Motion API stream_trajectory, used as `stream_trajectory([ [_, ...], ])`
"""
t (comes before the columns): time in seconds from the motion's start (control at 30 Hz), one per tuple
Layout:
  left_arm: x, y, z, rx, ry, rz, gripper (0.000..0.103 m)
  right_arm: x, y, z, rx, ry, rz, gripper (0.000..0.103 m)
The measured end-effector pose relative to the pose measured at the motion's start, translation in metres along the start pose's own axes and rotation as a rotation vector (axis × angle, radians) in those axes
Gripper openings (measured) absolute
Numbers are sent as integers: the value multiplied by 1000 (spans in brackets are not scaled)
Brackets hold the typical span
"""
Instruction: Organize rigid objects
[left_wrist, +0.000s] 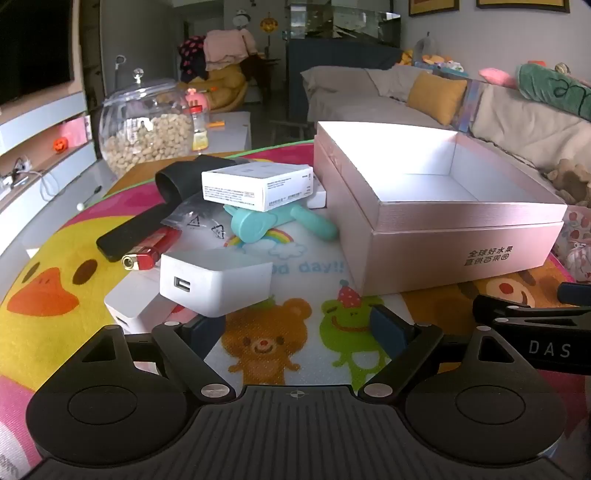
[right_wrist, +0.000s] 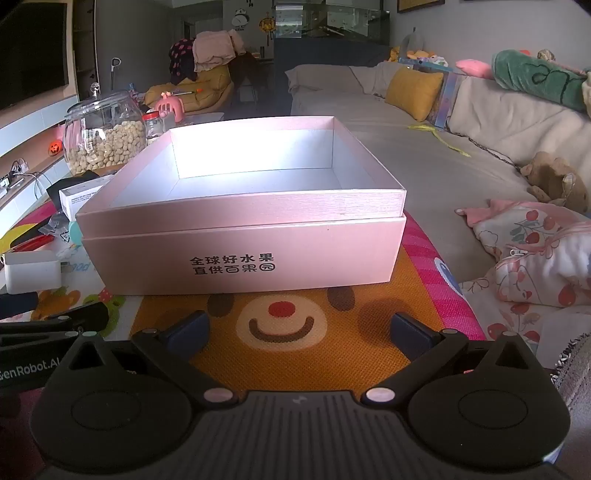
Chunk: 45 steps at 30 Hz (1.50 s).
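An open, empty pink box (left_wrist: 454, 243) sits on the cartoon mat (left_wrist: 288, 350); it fills the middle of the right wrist view (right_wrist: 240, 254). Left of it lies a pile: a white USB charger (left_wrist: 214, 282) on a second white charger (left_wrist: 129, 306), a red lighter (left_wrist: 151, 253), a black remote (left_wrist: 136, 229), a teal toy (left_wrist: 258, 223), a white carton (left_wrist: 258, 186) and a clear plastic bag (left_wrist: 195, 218). My left gripper (left_wrist: 297, 326) is open and empty just in front of the charger. My right gripper (right_wrist: 297, 330) is open and empty in front of the box.
A glass jar of peanuts (left_wrist: 146, 127) and a small bottle (left_wrist: 199, 127) stand behind the pile. A black pouch (left_wrist: 181, 177) lies behind the carton. A sofa (right_wrist: 424, 147) with cushions and a floral bundle (right_wrist: 535, 258) lies to the right. The other gripper's arm (left_wrist: 535, 328) shows at the right edge.
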<state>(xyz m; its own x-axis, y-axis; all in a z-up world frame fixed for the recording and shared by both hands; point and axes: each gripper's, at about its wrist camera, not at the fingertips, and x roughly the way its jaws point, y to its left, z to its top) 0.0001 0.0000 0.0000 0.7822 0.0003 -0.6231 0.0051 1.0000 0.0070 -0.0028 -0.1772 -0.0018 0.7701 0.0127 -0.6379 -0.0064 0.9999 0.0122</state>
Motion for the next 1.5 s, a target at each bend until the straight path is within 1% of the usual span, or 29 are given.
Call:
stream_trajectory([
  [0.07,0,0,0,0,0,0,90,0,0,0,-12,6,-10,103],
  [0.37,0,0,0,0,-3,0,90,0,-2,-1,1,0,2,103],
  [1.5,0,0,0,-2,-4,-2,90,0,-2,-1,3,-2,3,103],
])
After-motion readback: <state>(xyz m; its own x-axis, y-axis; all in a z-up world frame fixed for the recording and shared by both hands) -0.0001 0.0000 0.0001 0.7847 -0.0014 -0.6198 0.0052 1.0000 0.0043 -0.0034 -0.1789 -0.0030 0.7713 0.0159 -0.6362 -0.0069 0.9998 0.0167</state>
